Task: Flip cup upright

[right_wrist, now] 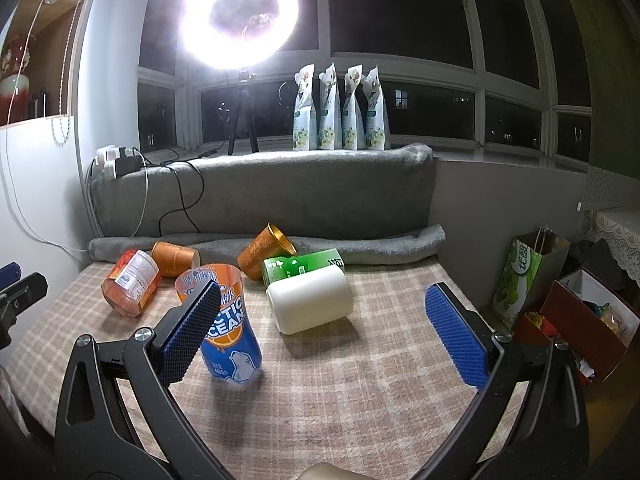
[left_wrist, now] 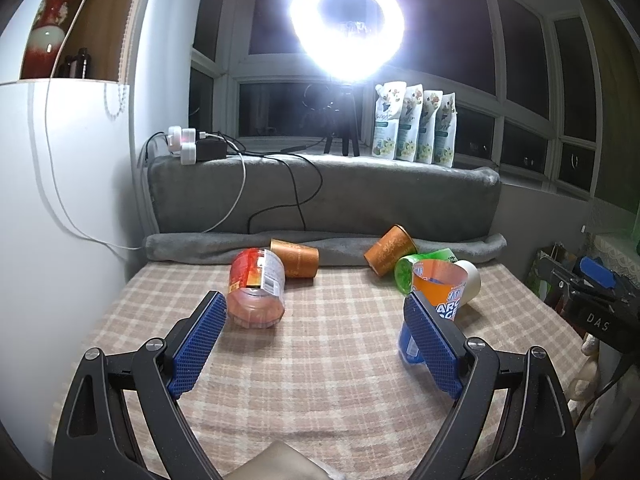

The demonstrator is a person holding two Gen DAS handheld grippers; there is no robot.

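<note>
Several cups lie on a checked cloth. An orange-and-blue "Arctic Ocean" cup (right_wrist: 228, 324) stands upright, mouth up; it also shows in the left wrist view (left_wrist: 438, 292) behind my right finger. A white cup (right_wrist: 310, 304) lies on its side, with a green cup (right_wrist: 304, 266) behind it. Two orange paper cups (right_wrist: 174, 258) (right_wrist: 266, 250) and a red-labelled clear cup (right_wrist: 130, 282) lie tipped over. My left gripper (left_wrist: 314, 310) is open and empty, the red-labelled cup (left_wrist: 256, 286) just beyond its left finger. My right gripper (right_wrist: 324, 300) is open and empty, the white cup between its fingertips.
A grey rolled blanket (right_wrist: 360, 240) and grey cushion back (left_wrist: 320, 192) bound the far side. Cables and a power strip (left_wrist: 188, 144) sit at the back left. A ring light (left_wrist: 346, 26) glares above. Bags and boxes (right_wrist: 560, 300) stand off the right edge.
</note>
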